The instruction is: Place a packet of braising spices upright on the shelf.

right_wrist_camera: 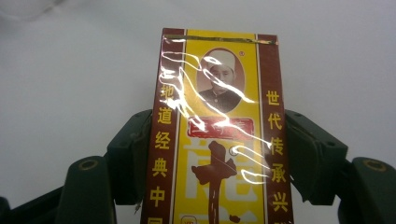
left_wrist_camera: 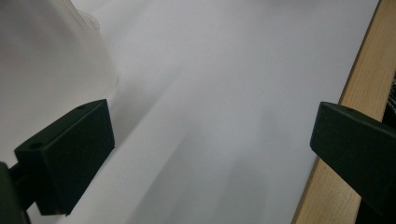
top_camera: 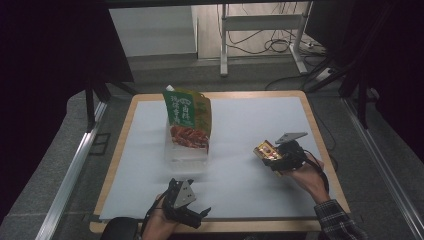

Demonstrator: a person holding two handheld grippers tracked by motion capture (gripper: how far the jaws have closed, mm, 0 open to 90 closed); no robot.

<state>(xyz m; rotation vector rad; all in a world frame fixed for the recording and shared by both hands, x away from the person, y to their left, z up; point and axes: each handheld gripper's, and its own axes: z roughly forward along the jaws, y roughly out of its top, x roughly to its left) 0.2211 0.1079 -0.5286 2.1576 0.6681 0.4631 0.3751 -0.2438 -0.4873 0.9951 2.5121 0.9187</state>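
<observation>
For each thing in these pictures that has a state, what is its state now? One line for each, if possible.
Left hand-held gripper: open, holds nothing, low over the table's near edge.
Right hand-held gripper: shut on the yellow and red box.
Yellow and red box: gripped by its sides, film-wrapped.
Green snack bag: upright in the clear container.
Clear container: standing on the white table, no lid visible.

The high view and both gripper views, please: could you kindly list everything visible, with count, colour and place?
Clear plastic container: one, transparent, left of centre on the sheet.
Green snack bag: one, green with red food picture, standing upright in the container.
Yellow and maroon printed box: one, held between the right claw's jaws.
White sheet: one, covering the tabletop.
Wooden table: one, light wood edge.
Left claw: black, open, near edge.
Right claw: black, right side, shut on the box.
</observation>
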